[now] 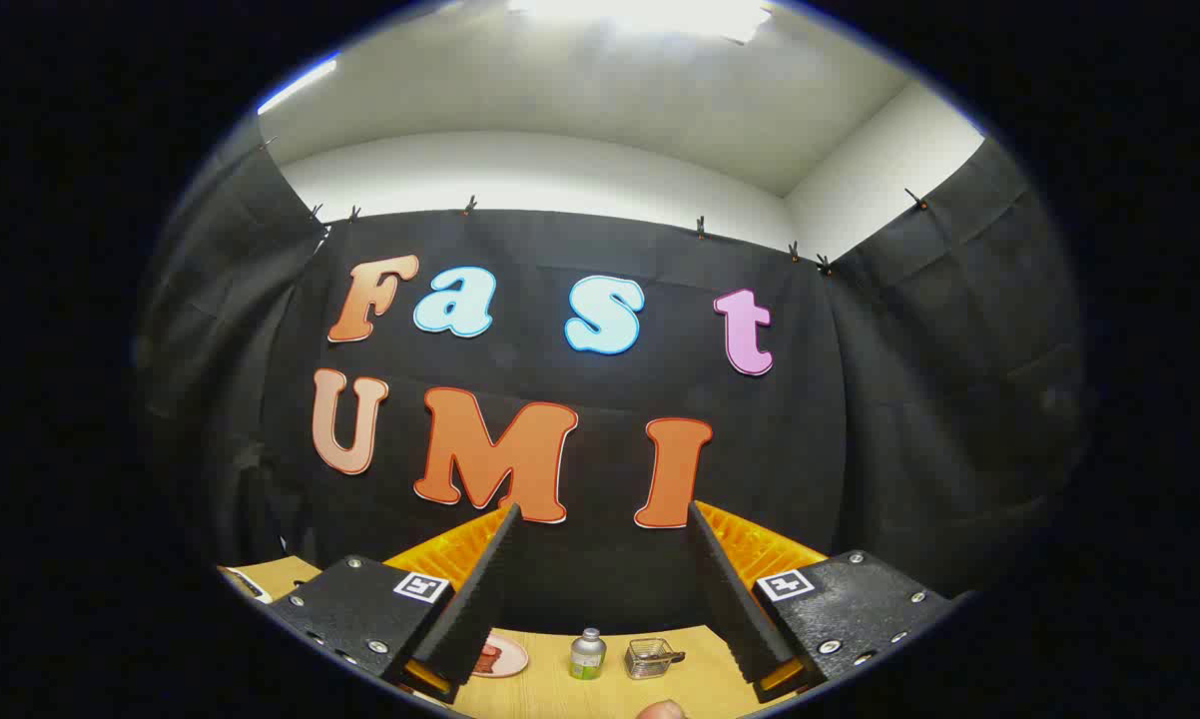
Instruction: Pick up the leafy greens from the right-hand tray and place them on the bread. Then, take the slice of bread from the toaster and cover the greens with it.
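**Fingers wide, nothing in them**

Both fingers of my gripper (600, 519) are spread wide apart with nothing between them, pointing up at the booth wall. Down between them, the wooden table (550, 689) holds a small plate (501, 656), a glass cup (652, 658) and a little bottle (587, 655). Can't spot greens, bread or toaster.
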The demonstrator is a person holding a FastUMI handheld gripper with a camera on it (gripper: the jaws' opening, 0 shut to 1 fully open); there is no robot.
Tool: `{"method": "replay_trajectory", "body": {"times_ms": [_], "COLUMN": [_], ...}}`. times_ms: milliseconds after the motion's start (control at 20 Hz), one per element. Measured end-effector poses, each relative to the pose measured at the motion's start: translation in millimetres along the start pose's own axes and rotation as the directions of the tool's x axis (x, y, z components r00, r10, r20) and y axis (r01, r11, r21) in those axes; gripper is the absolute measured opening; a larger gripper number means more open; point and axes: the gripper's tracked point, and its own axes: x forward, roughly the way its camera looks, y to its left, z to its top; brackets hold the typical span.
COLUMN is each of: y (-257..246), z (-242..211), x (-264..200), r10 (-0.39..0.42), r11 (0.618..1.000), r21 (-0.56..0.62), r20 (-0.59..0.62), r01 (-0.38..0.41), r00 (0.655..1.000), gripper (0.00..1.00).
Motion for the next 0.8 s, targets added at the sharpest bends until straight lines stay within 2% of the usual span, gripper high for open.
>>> {"method": "replay_trajectory", "body": {"times_ms": [800], "y": [19], "z": [-8], "x": [-9], "r10": [0.087], "r11": [0.996], "r21": [-0.001], "r20": [-0.017], "r01": [-0.087], "r00": [0.996], "gripper": [0.96]}}
